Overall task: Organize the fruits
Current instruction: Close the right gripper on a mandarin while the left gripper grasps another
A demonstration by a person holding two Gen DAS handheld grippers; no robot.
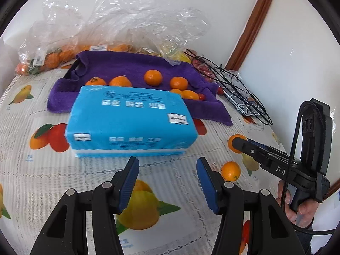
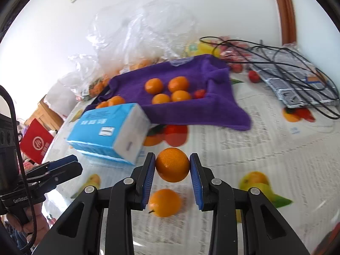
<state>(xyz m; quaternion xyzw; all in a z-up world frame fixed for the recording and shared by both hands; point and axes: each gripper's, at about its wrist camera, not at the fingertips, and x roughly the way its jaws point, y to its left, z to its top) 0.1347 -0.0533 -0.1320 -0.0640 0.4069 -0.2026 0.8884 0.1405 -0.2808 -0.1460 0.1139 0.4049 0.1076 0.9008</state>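
- Tangerine [image 2: 172, 167]: bright orange, between blue ribbed pads [image 2: 148, 178] on the black right gripper [image 2: 172, 177].
- Towel [image 1: 136, 68]: deep purple.
- Tissue pack [image 1: 131, 119]: sky blue with white lettering and a white base.
- Tablecloth [image 1: 42, 170]: white weave printed with orange, red and yellow fruit.
- Cable [image 2: 286, 53]: black.
- Bags [image 1: 127, 14]: clear plastic.

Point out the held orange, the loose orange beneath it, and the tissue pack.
held orange [image 2: 172, 167]: right wrist view, middle of its peel, between the right gripper's pads.
loose orange [image 2: 164, 202]: right wrist view, its top face.
tissue pack [image 1: 129, 119]: left wrist view, blue top face.
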